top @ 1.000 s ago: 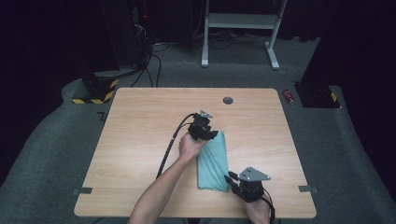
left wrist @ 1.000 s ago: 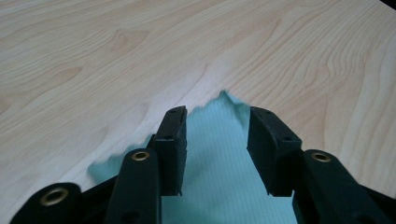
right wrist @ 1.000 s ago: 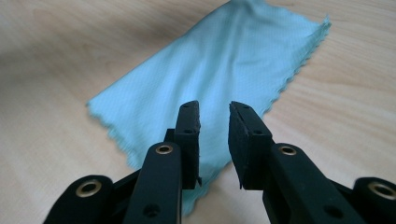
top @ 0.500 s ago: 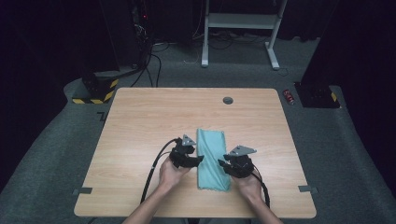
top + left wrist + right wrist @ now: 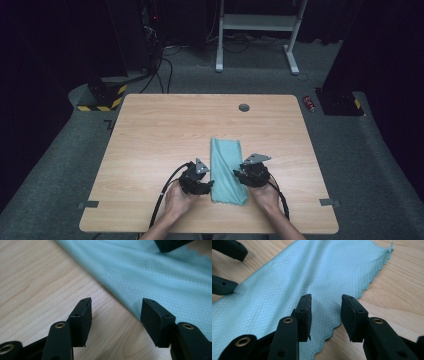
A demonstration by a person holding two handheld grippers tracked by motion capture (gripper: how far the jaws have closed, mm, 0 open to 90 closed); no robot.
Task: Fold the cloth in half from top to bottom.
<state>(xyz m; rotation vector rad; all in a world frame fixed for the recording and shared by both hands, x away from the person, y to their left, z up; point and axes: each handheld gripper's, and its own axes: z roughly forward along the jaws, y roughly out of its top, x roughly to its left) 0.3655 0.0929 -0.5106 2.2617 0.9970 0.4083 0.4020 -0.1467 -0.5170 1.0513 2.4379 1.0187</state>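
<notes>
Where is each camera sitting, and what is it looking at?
High view: above the table, looking down; both hands, left claw, right claw.
Left gripper view: on the left claw, facing the teal cloth edge.
Right gripper view: on the right claw, over the cloth's scalloped edge.
All share the cloth.
</notes>
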